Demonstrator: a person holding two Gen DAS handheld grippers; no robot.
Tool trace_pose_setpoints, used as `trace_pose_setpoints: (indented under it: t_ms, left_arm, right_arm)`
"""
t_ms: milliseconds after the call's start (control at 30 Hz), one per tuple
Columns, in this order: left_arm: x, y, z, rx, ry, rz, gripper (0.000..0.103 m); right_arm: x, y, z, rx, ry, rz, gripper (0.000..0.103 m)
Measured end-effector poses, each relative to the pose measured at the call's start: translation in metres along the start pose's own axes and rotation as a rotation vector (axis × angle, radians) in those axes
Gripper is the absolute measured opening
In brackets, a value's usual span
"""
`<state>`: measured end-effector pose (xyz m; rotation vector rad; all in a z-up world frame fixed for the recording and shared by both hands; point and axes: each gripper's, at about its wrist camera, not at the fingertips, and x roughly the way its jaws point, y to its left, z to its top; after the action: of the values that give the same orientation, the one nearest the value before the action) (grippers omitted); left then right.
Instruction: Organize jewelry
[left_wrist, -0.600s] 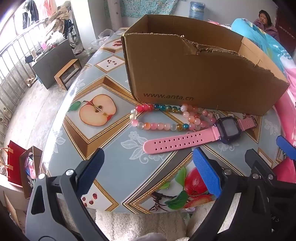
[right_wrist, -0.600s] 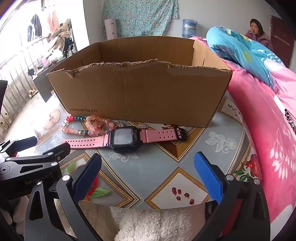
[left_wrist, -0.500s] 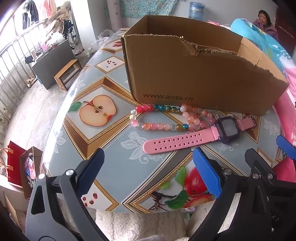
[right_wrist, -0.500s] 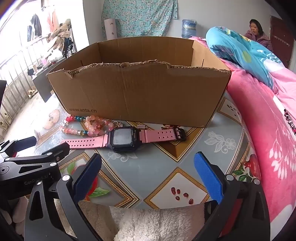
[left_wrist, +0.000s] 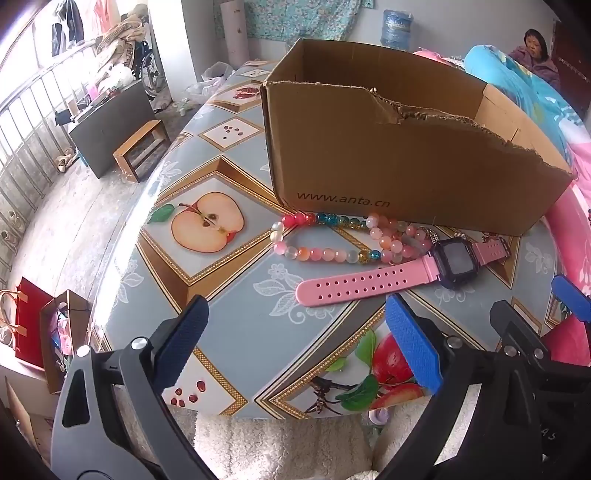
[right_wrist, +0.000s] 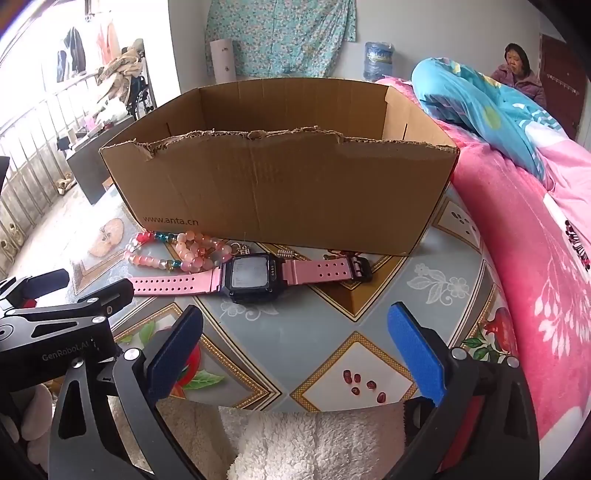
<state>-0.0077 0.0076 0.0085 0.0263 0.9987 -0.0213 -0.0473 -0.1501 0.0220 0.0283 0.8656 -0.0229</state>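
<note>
A pink-strapped watch (left_wrist: 388, 280) (right_wrist: 251, 277) with a dark square face lies flat on the table, just in front of an open cardboard box (left_wrist: 406, 158) (right_wrist: 280, 188). A loop of pink, white and teal beads (left_wrist: 332, 240) (right_wrist: 173, 251) rests to the watch's left, against the box wall. My left gripper (left_wrist: 295, 347) hovers open over the near table edge, short of the strap's free end. My right gripper (right_wrist: 295, 350) stands open too, nearer than the watch face, nothing between its pads. Each gripper shows at the edge of the other's view.
The round table (left_wrist: 236, 302) carries a fruit-patterned cloth. A pink blanket (right_wrist: 535, 258) and a blue quilt (right_wrist: 476, 107) lie to the right. A person (right_wrist: 517, 74) sits at the far right. To the left, the floor holds a small wooden stool (left_wrist: 142, 147) and paper bags (left_wrist: 33, 332).
</note>
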Motion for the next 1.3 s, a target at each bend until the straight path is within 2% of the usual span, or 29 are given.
trace_pose_setpoints:
  t_ms: [1300]
  left_arm:
    - [-0.0039, 0.0072, -0.003, -0.004, -0.016, 0.001, 0.093]
  right_arm:
    - [-0.0064, 0.0053, -0.0001, -0.009, -0.009, -0.018, 0.098]
